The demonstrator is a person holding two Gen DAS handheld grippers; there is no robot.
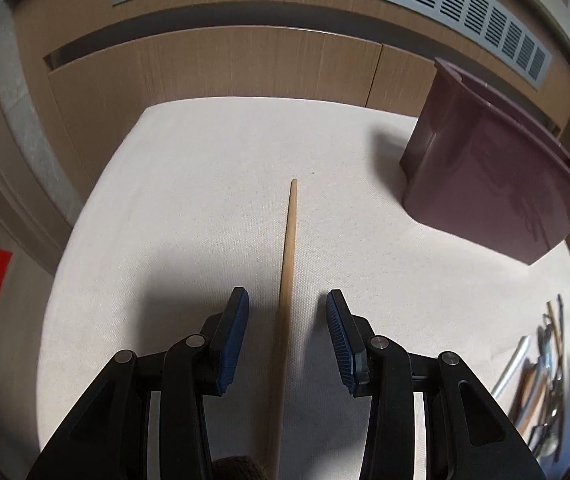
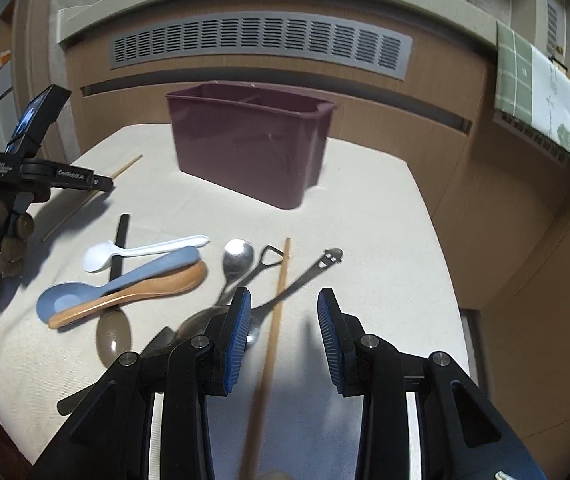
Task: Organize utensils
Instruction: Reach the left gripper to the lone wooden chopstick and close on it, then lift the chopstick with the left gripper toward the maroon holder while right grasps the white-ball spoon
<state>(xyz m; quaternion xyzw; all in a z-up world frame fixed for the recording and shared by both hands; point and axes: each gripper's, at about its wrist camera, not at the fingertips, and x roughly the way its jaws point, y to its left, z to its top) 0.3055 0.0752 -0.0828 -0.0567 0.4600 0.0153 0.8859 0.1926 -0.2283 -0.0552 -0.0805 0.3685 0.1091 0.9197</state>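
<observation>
No legible writing: left gripper (image 2: pixel 103 184) label.

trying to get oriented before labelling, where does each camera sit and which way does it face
Left wrist: on the left gripper, looking down along open blue-padded fingers at a wooden chopstick on the cream tablecloth; no hand shows.
Right wrist: on the right gripper, open, facing scattered spoons and a second wooden chopstick; the left gripper shows at the picture's left.
Shared: the maroon plastic utensil bin, tablecloth, grey vent.

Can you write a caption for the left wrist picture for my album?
Open left hand-held gripper straddles a wooden chopstick on the cloth-covered table, beside a maroon utensil bin.
</observation>
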